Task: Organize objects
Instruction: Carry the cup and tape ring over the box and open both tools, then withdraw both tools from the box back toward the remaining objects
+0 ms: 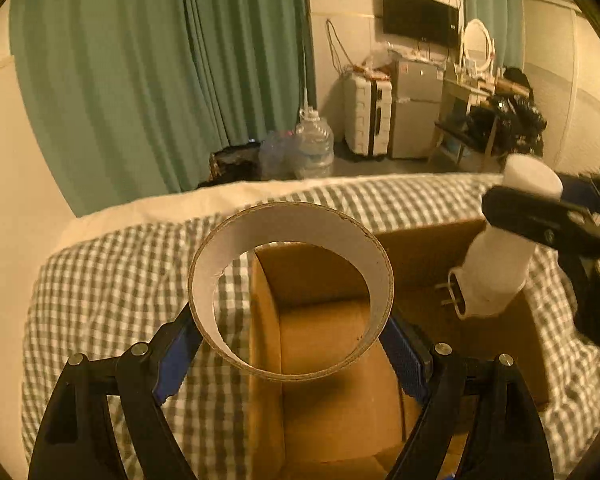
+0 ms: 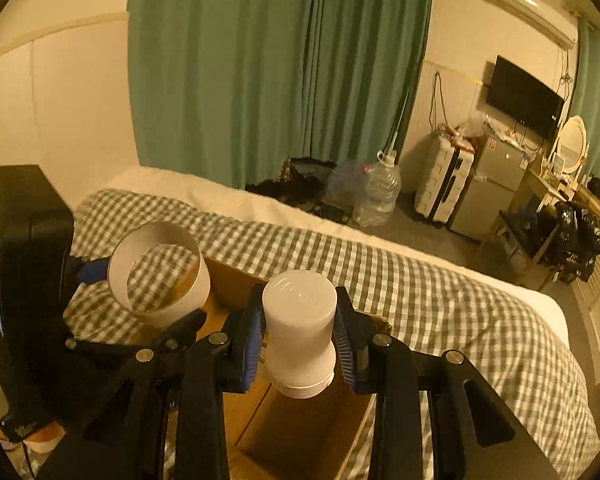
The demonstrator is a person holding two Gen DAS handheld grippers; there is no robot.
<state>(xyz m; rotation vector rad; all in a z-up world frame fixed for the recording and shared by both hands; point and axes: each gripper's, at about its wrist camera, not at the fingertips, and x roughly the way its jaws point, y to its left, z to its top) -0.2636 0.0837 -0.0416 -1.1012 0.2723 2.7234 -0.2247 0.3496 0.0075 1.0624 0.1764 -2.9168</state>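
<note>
Left tongs (image 1: 292, 344) spread wide, pinching a white cardboard ring (image 1: 291, 292) above the open cardboard box (image 1: 324, 400) on the checked bed (image 1: 112, 288); right tongs (image 2: 298, 340) pinching a white adapter plug (image 2: 300, 332) over the same box, just beside the ring.

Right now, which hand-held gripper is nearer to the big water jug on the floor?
Neither clearly. The left hand-held gripper holds a cardboard ring and the right hand-held gripper a white plug-in device, both over the cardboard box, across the bed from the water jug.
</note>
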